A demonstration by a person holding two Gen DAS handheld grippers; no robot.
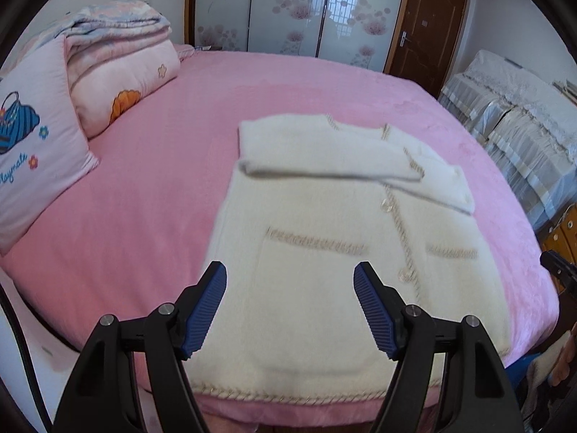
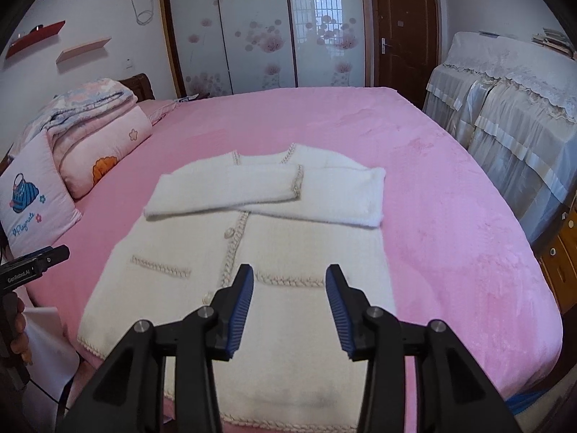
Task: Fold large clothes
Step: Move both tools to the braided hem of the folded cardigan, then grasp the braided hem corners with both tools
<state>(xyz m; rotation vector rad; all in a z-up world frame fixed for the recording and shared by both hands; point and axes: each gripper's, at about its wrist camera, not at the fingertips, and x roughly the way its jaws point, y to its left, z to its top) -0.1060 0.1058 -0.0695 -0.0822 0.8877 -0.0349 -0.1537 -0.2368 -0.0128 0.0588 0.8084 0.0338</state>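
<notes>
Lengthwise, cardigan (image 2: 252, 252) lies collar away (sleeves crossed).

White cardigan (image 2: 252, 252) with beige braid; pink bedspread (image 2: 450, 216)

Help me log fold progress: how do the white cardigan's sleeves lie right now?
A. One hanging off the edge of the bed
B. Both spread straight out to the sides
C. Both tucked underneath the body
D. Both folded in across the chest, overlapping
D: on the white cardigan, the sleeves lie folded in across the chest, one overlapping the other.
</notes>
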